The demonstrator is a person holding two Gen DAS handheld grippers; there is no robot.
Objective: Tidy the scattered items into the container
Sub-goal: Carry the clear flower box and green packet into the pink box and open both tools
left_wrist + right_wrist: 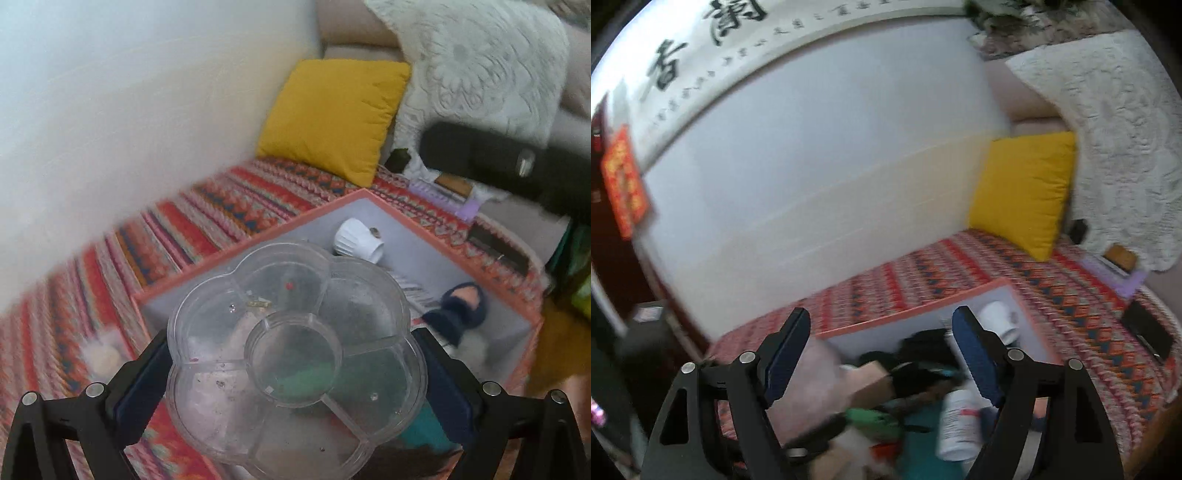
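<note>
White wall fills the upper left of both views, above a bed covered in a red patterned blanket (236, 206), with a yellow cushion (332, 114) and a lace-covered pillow (480, 62) toward the upper right. On the blanket sits an orange-rimmed box (258, 236) with pale grey walls.

In the left wrist view, the left tool (295, 373) is clenched on a clear flower-shaped divided tray (295, 354), its blue pads pressing the tray's left and right edges. The tray is held at lower centre of the frame, above the near part of the box. Beyond it, inside the box, lie a white ribbed cup (358, 240) on its side and a dark blue furry slipper (458, 306).

In the right wrist view, the right tool (882, 354) is released, its jaws wide apart and grasping nothing. Below and between them the box (916, 302) holds blurred clutter, including a white bottle (958, 424) with a red label, a green item (868, 415) and the white cup (997, 317).
</note>
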